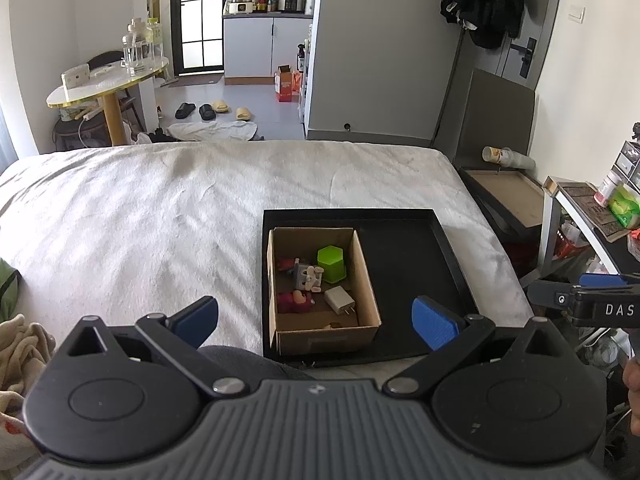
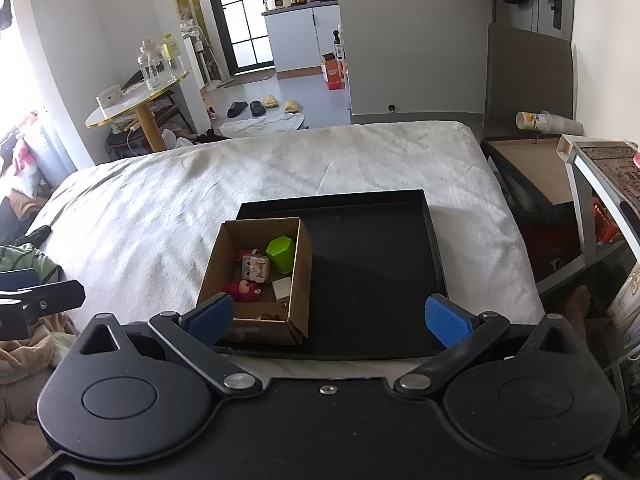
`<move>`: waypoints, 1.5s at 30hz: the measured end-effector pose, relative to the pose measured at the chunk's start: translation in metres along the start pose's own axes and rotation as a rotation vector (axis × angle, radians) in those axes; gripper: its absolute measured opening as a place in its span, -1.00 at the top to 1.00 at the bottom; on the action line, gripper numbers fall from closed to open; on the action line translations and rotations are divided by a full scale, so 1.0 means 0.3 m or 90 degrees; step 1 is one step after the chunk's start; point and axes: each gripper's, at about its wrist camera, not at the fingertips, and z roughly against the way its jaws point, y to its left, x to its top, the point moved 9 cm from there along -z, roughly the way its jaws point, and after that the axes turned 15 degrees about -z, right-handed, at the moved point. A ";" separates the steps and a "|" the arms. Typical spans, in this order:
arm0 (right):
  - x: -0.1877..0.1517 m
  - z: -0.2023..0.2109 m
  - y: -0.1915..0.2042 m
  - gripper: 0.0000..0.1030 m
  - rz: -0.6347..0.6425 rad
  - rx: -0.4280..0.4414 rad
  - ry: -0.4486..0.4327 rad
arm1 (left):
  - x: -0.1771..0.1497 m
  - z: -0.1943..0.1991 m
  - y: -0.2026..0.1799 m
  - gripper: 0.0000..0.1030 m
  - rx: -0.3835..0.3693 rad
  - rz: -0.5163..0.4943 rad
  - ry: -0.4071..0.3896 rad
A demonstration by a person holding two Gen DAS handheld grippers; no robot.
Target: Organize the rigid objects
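We see a cardboard box [image 1: 320, 336] sitting in the left part of a black tray [image 1: 404, 272] on the bed [image 1: 140, 208]. Inside the box: green hexagonal block [image 1: 331, 263], grey cube toy w/ a face [image 1: 307, 276], white charger plug [image 1: 339, 300], red plush bits [image 1: 294, 302]. Rest of tray is bare. Left gripper [image 1: 316, 318] and right gripper [image 2: 330, 316] both hover near the box's front, jaws spread wide, holding nothing. Round side table [image 1: 108, 84] and slippers [image 1: 212, 110] sit beyond the bed.
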 end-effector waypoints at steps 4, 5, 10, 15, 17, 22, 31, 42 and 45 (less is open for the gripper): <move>-0.002 0.001 0.001 -1.00 0.001 0.003 0.000 | 0.001 0.003 0.001 -0.99 -0.004 0.007 -0.001; -0.002 0.002 0.003 -1.00 0.001 0.003 -0.001 | 0.002 0.004 0.001 -0.99 -0.005 0.007 -0.002; -0.001 0.006 0.003 -1.00 0.000 0.004 -0.005 | 0.003 0.010 -0.003 -0.99 -0.019 0.016 -0.004; 0.013 0.010 -0.007 -1.00 -0.012 0.001 -0.017 | 0.012 0.029 0.012 -0.99 -0.014 0.037 -0.021; 0.013 0.008 -0.008 -1.00 -0.010 0.000 -0.017 | 0.012 0.029 0.019 -0.99 -0.014 0.044 -0.020; 0.003 0.006 -0.001 -1.00 -0.003 0.004 -0.012 | 0.012 0.032 0.027 -0.99 -0.012 0.047 -0.023; -0.009 0.002 0.015 -1.00 0.011 0.003 -0.004 | 0.003 0.022 0.018 -0.99 -0.015 0.037 -0.015; -0.009 0.008 0.014 -1.00 0.008 0.003 -0.003 | 0.002 0.021 0.008 -0.99 -0.019 0.033 -0.016; -0.009 0.004 0.016 -1.00 0.009 0.003 -0.001 | 0.000 0.017 0.007 -0.99 -0.022 0.035 -0.014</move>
